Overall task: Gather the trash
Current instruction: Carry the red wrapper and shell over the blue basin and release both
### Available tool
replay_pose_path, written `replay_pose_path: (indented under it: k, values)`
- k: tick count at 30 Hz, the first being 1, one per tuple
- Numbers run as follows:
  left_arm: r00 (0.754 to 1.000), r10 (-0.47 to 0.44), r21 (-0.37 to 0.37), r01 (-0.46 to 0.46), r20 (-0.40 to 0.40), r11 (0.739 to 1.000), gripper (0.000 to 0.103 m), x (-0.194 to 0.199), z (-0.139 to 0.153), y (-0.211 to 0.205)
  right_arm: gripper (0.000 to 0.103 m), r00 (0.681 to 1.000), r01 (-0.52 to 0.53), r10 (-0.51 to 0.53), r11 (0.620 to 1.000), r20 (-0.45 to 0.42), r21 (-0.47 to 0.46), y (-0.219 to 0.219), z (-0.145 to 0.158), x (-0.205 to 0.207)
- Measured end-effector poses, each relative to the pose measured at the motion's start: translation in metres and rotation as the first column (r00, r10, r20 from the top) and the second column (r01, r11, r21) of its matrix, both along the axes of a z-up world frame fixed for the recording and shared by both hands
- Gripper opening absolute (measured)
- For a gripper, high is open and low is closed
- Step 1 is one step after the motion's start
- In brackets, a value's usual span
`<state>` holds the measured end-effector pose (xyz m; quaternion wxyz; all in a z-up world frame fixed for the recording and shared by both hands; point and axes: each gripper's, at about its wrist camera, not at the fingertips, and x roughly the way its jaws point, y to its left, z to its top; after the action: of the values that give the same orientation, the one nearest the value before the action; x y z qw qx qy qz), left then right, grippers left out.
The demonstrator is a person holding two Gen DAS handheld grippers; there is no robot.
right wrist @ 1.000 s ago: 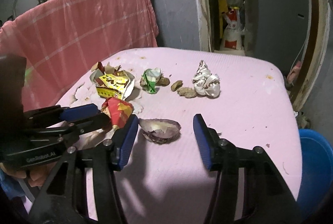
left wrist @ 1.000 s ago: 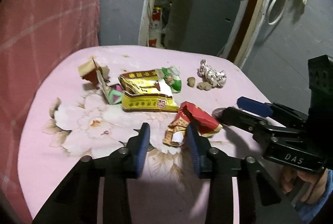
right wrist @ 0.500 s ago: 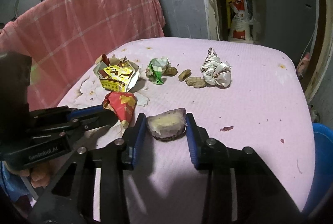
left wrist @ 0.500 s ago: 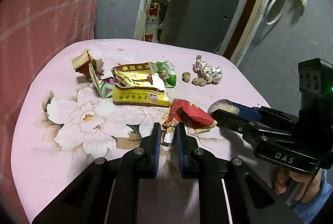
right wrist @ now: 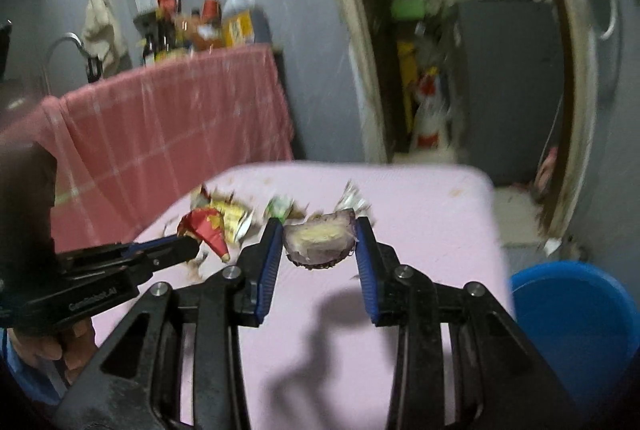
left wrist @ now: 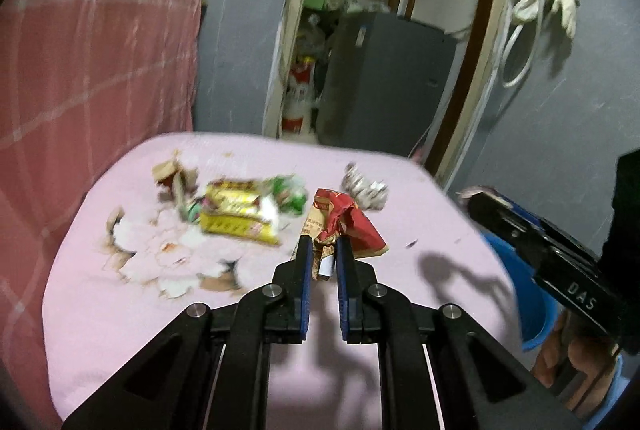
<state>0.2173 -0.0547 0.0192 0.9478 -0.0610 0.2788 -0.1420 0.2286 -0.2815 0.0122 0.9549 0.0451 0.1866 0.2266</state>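
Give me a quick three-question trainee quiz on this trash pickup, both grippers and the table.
1. True or false: the left gripper pinches the crumpled red paper wrapper.
2. What sits between the pads of the right gripper? A) purple-skinned food scrap B) crumpled silver foil wrapper C) yellow printed snack box
3. Fill in: beside the pink-covered table, at lower right of the right wrist view, stands a round ____ plastic bin.

Key: 1 true; 2 A; 3 blue.
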Motion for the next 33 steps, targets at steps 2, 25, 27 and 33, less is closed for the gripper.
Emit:
replay_pose_path:
  k: [2, 25, 27, 33]
  values:
    - [0.999, -0.005, -0.001, 0.005, 0.047, 1.000, 0.009, -0.005, 0.010, -0.012, 0.036, 0.998, 0.031, -0.031, 0.999, 0.048, 0.013, -0.010, 0.007, -0.008]
    - [0.962, -0.243, -0.082, 0.254, 0.127, 0.964, 0.009, 0.008, 0.033, -0.178, 0.036, 0.872, 0.480, -0.489, 0.864, 0.024, 0.153, -0.171, 0.016, -0.037]
    - [0.960, -0.266, -0.082, 0.273, 0.081, 0.959, 0.009, 0.015, 0.027, -0.191, 0.036, 0.863, 0.503, -0.505, 0.852, -0.021, 0.149, -0.179, 0.010, -0.031]
    - [0.961, -0.274, -0.032, 0.272, -0.046, 0.962, 0.009, 0.033, 0.005, -0.217, 0.036, 0.847, 0.527, -0.506, 0.839, -0.163, 0.136, -0.196, -0.012, -0.014]
